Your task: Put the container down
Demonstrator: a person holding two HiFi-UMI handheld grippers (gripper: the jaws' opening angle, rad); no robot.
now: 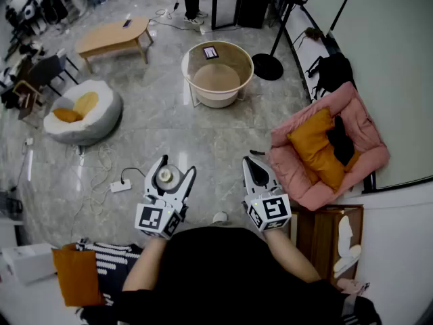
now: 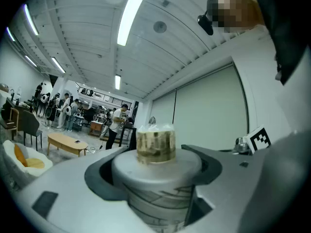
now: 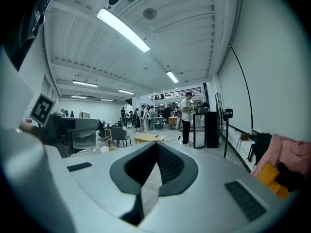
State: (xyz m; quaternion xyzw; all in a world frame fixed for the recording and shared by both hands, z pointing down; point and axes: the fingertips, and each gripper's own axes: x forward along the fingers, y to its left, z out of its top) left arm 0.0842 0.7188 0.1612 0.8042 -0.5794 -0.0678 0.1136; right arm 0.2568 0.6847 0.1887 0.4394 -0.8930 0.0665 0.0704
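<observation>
The left gripper, jaws wide and clamped around the upright container at lower centre-left of the head view, holds it lid-up above the floor, while the right gripper, pressed together and empty, hangs alongside.

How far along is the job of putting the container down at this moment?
Done: nothing is set down yet. In hand: the left gripper has its jaws clamped on the container, held up above the floor. The right gripper is empty, with its jaws together. Left to do: lower the container onto a surface and open the jaws.
</observation>
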